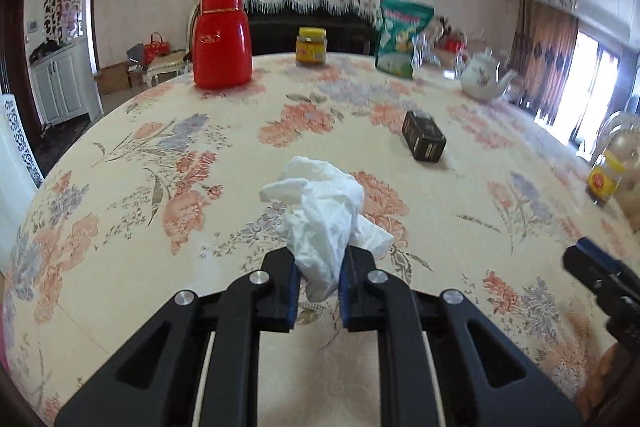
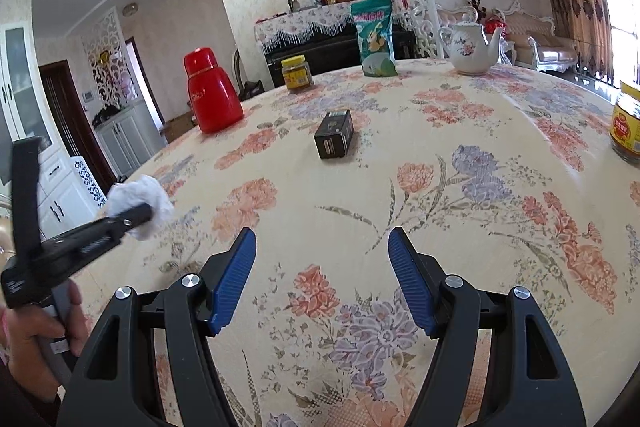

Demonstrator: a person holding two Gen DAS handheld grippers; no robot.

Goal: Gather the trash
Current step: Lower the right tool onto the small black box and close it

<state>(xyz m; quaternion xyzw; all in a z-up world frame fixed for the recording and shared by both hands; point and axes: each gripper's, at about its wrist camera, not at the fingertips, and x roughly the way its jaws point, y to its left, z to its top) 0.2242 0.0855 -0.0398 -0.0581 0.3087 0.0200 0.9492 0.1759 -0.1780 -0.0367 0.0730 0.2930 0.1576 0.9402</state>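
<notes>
My left gripper [image 1: 318, 267] is shut on a crumpled white tissue [image 1: 320, 211], holding it over the floral tablecloth [image 1: 160, 155]. The same tissue [image 2: 140, 199] and the left gripper [image 2: 136, 215] show at the left edge of the right wrist view. My right gripper [image 2: 322, 247] is open and empty above the table, its blue pads [image 2: 236, 275] wide apart; it also shows at the right edge of the left wrist view [image 1: 588, 259]. A small black box [image 1: 423, 135] lies on the table ahead, also seen in the right wrist view [image 2: 334, 133].
On the far side stand a red thermos [image 1: 222, 37], a yellow-lidded jar [image 1: 311, 47], a green snack bag [image 1: 402, 37] and a white teapot [image 1: 484, 73]. Another jar [image 2: 628, 123] stands at the right. The table's left edge [image 2: 168, 143] drops to the floor.
</notes>
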